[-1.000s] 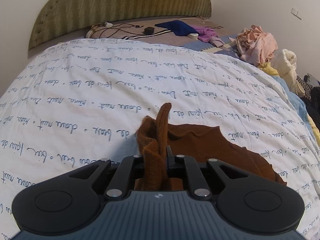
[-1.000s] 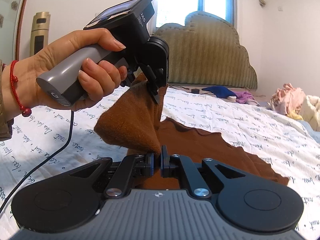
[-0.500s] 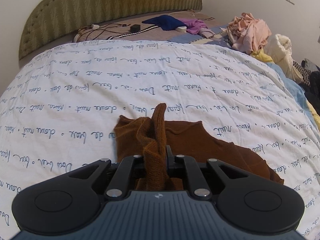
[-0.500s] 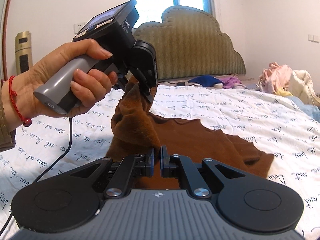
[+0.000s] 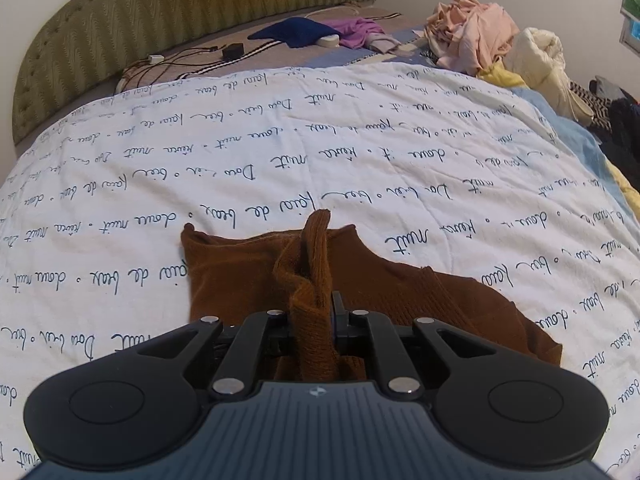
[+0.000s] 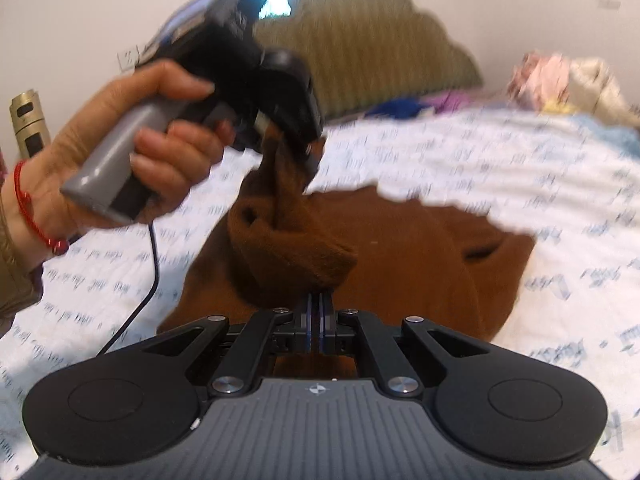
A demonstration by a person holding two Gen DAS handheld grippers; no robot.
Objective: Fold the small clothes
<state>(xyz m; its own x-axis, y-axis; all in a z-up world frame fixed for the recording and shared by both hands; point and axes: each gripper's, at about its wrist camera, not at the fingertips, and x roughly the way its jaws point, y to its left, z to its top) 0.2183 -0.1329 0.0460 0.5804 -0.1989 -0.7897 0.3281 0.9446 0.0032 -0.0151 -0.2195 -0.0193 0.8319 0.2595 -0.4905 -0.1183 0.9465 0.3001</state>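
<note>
Both sets of fingers are clamped on the lifted near edge of the brown garment (image 5: 420, 292): left gripper (image 5: 312, 320) and right gripper (image 6: 318, 316) just beside each other. The rest lies flat on the bed (image 5: 280, 152) ahead, toward the headboard edge, so the fold probably goes forward.

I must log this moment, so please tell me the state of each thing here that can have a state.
Brown knit garment: partly folded, edge lifted.
Left gripper: shut on the garment.
Right gripper: shut on the garment's fold.
White printed quilt: spread flat.
Pink clothes pile: unfolded, heaped.
</note>
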